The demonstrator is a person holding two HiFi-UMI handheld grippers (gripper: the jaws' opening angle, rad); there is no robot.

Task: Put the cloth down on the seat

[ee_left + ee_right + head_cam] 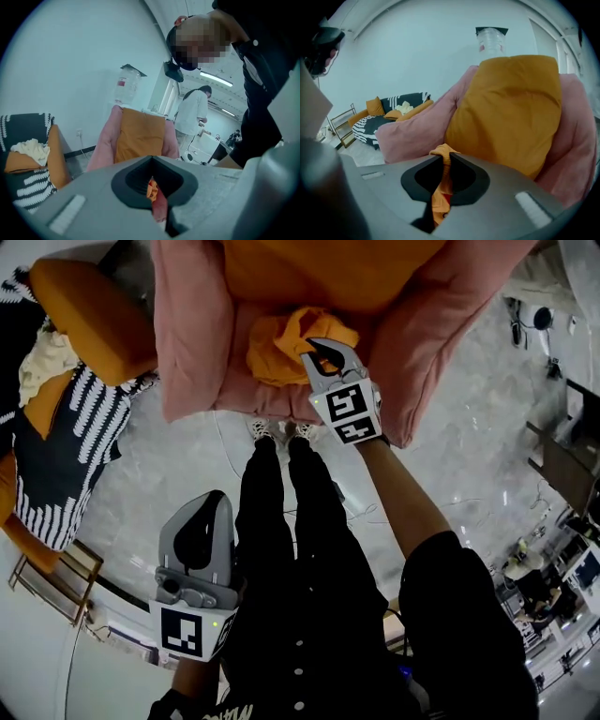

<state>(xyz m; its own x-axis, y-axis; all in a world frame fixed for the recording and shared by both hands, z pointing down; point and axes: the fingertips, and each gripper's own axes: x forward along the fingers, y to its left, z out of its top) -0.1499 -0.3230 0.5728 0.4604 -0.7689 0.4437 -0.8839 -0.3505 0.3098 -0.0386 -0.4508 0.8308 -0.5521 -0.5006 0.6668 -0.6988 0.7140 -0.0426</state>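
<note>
The fingers of my right gripper (443,158) are pinching a fold of the orange cloth (440,194); the fabric bulges up past the tips and hangs down behind them. In the head view that gripper (319,351) is held over the front of the seat of the pink armchair (192,343), and the cloth (277,343) is bunched there just in front of the orange cushion (328,268); whether its weight is on the seat already I cannot tell. My left gripper (152,159) has its fingers pressed together with nothing between them; through their slot I see only a sliver of orange and pink beyond. It hangs low beside my leg (211,501), well apart from the chair, above the pale floor (469,456). A sofa with a black-and-white striped throw (80,437) stands off to the left.
</note>
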